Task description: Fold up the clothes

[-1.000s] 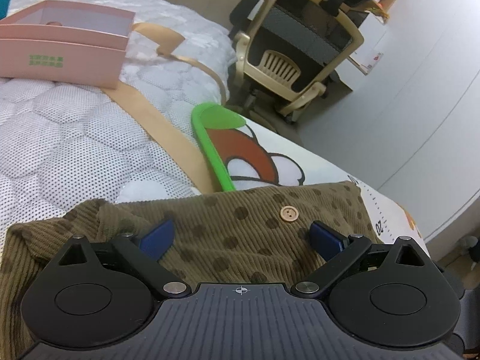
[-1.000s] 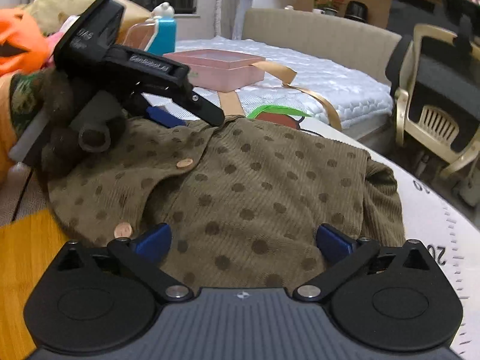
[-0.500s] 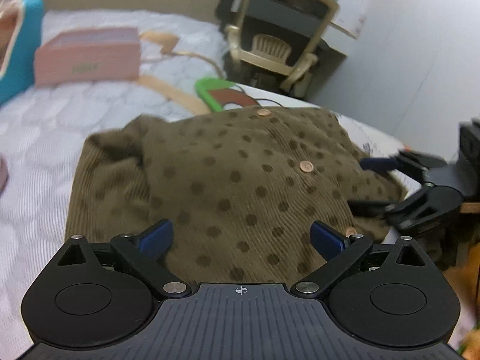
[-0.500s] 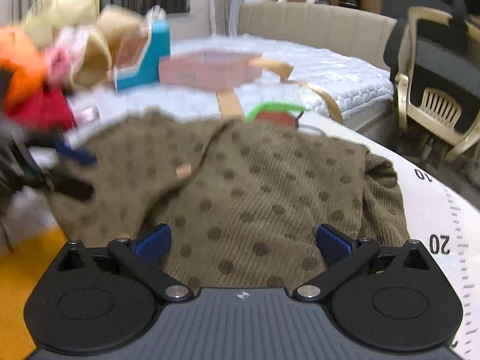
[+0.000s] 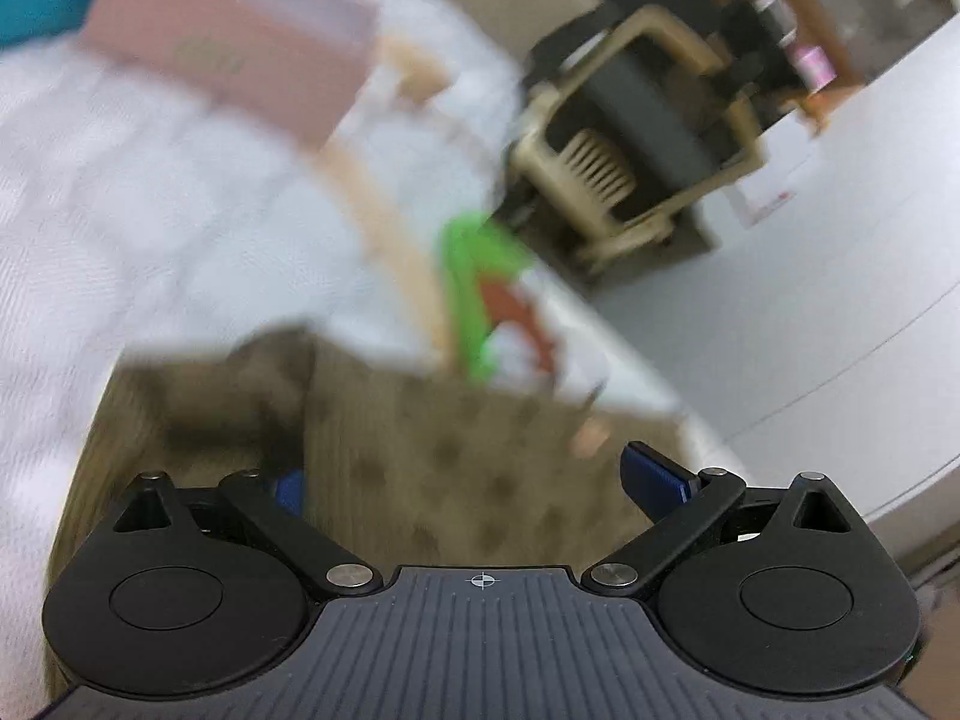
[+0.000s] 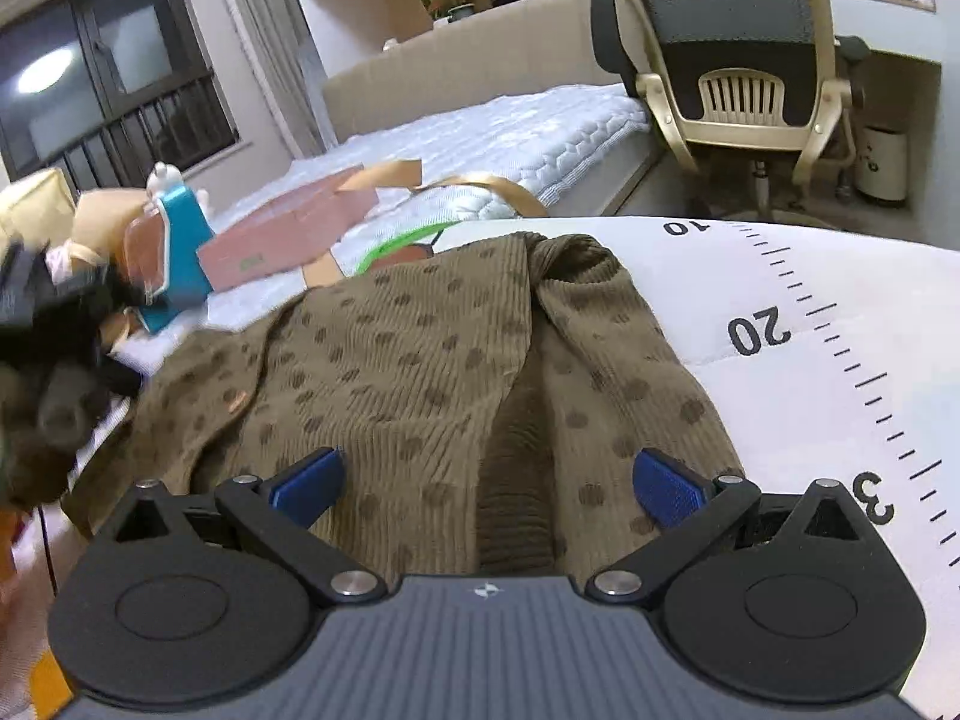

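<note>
Both grippers are spread wide and hold nothing. The right gripper [image 6: 486, 480] hovers low over the near edge of the brown dotted shirt [image 6: 420, 360]; its two blue pads straddle a fold line where one dotted panel lies over a darker ribbed strip. Half a second ago this view faced the shirt squarely, and it has since swung right, so the white mat with printed numbers [image 6: 840, 324] now fills the space beyond the right pad.

The left gripper [image 5: 462, 480] has moved much more. A moment ago it looked across the whole spread shirt from well back; now it is down at the cloth's edge, with dotted fabric [image 5: 432, 456] right between its pads, and the picture is smeared by motion. Past the shirt lie the white bed [image 5: 150, 192] and a pink box [image 5: 240, 60].

In my judgement both tools are closing in on edges for a fresh grip. The shirt lies partly folded and rumpled on the mat.
</note>
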A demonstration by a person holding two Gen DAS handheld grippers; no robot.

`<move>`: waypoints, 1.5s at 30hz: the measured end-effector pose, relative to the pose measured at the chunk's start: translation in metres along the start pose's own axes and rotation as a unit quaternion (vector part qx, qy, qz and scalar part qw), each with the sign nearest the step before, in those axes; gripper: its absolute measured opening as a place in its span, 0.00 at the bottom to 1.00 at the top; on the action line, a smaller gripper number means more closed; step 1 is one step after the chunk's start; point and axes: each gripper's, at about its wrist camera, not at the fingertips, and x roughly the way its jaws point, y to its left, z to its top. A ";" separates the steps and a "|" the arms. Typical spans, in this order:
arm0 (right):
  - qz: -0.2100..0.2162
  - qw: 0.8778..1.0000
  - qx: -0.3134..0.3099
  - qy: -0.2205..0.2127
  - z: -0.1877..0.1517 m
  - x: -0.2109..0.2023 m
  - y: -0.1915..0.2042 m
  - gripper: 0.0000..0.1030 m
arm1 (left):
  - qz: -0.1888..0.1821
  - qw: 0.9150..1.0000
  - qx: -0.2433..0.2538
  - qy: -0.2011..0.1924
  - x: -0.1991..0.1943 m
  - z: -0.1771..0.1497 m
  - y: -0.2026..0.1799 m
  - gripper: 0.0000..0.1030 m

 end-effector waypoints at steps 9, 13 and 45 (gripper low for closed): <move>-0.017 1.000 -0.019 -0.001 0.000 0.003 0.010 1.00 | 0.085 0.995 0.051 0.030 0.010 -0.009 0.011 0.98; -0.033 0.999 -0.024 -0.001 0.002 0.005 0.010 1.00 | 0.072 0.995 0.048 0.050 -0.017 -0.043 0.018 0.98; -0.106 0.984 -0.137 0.043 0.114 0.127 0.016 0.48 | 0.079 0.994 0.055 0.041 -0.050 -0.086 0.016 1.00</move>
